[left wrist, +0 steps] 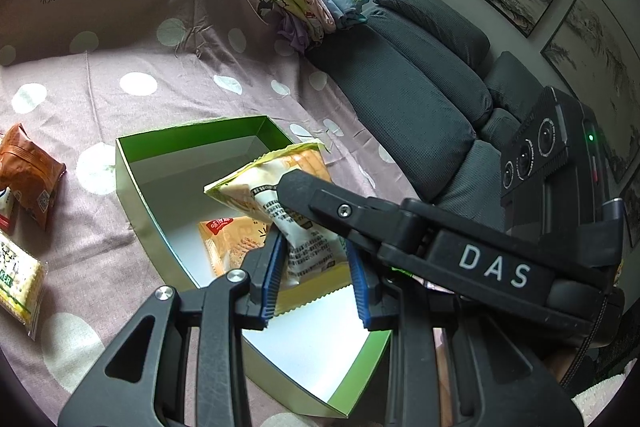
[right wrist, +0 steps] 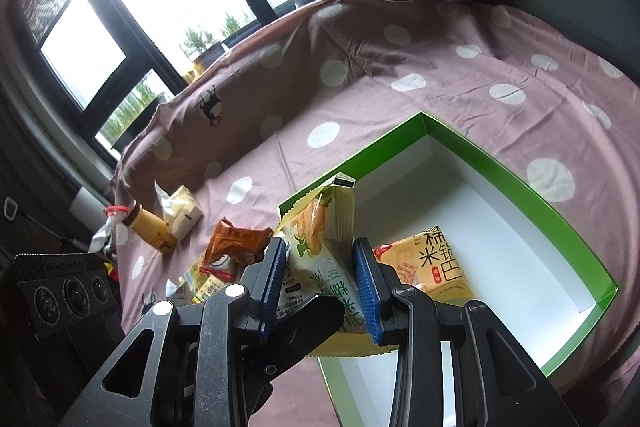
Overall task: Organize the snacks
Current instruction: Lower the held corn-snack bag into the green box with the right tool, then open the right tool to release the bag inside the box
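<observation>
A yellow-and-white snack packet (left wrist: 276,195) hangs over an open green box (left wrist: 192,135) with a white inside. My left gripper (left wrist: 316,267) is shut on the packet's lower end, blue pads on both sides. One of my right gripper's fingers (left wrist: 320,203) lies across the packet's middle from the right. In the right wrist view my right gripper (right wrist: 322,267) is shut on the same packet (right wrist: 320,227), above the near left corner of the box (right wrist: 500,163). An orange snack packet (right wrist: 432,259) lies flat inside the box.
A brown packet (left wrist: 28,171) and a cracker pack (left wrist: 16,275) lie on the dotted pink sheet left of the box. Further left are a tissue pack (right wrist: 182,211) and a small bottle (right wrist: 148,227). Folded clothes (left wrist: 304,3) and grey cushions (left wrist: 420,87) stand behind.
</observation>
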